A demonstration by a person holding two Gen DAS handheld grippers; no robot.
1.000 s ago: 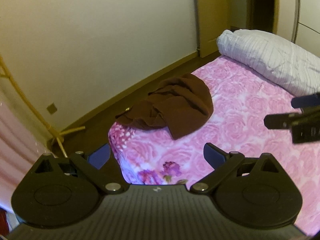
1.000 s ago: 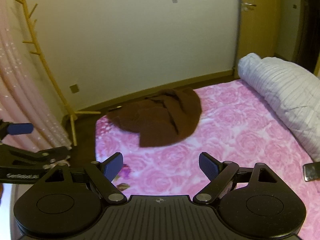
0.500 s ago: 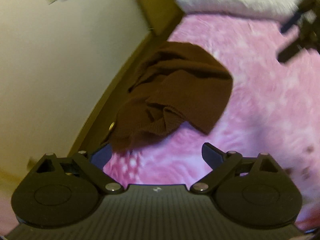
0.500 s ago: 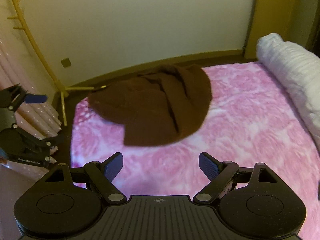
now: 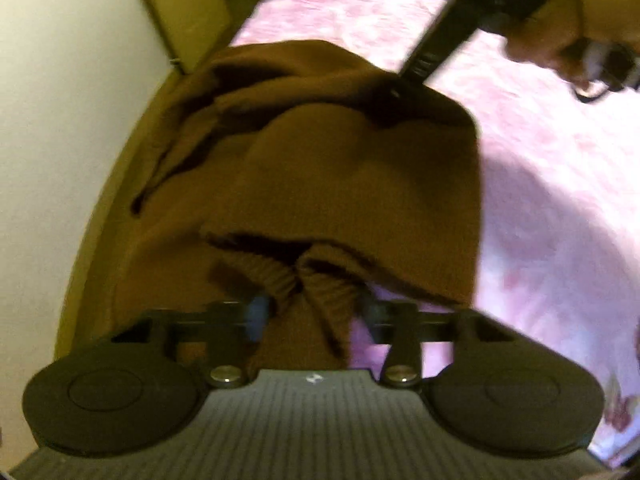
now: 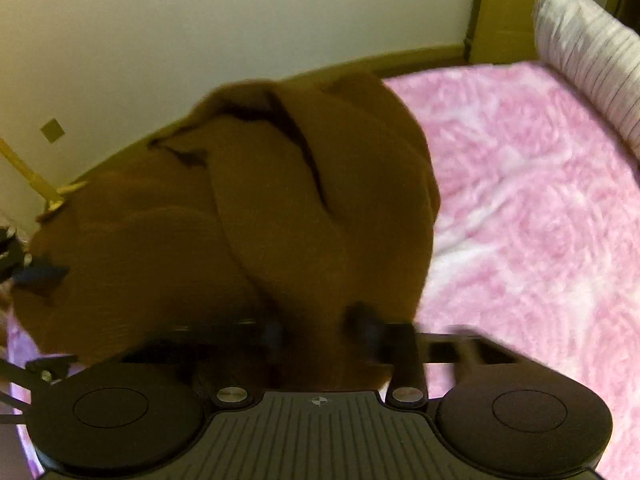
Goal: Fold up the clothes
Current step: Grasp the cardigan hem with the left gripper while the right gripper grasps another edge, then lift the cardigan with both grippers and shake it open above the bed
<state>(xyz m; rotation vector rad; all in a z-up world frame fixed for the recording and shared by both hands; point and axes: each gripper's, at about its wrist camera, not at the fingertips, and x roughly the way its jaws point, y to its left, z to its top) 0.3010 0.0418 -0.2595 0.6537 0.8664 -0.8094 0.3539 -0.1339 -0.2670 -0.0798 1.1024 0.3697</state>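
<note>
A pink floral bedspread (image 6: 520, 200) meets a cream wall (image 6: 200, 40) — white striped pillow (image 6: 592, 60), wooden door (image 6: 508, 4).

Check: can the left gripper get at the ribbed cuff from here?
Probably yes. The cuff lies between the left gripper's spread fingers, on top of the sweater, nothing over it.

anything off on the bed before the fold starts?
Brown sweater lies crumpled in a heap at the corner of the pink blanket, part of it apparently hanging over the edge toward the wall. Nothing looks damaged or spilled.
</note>
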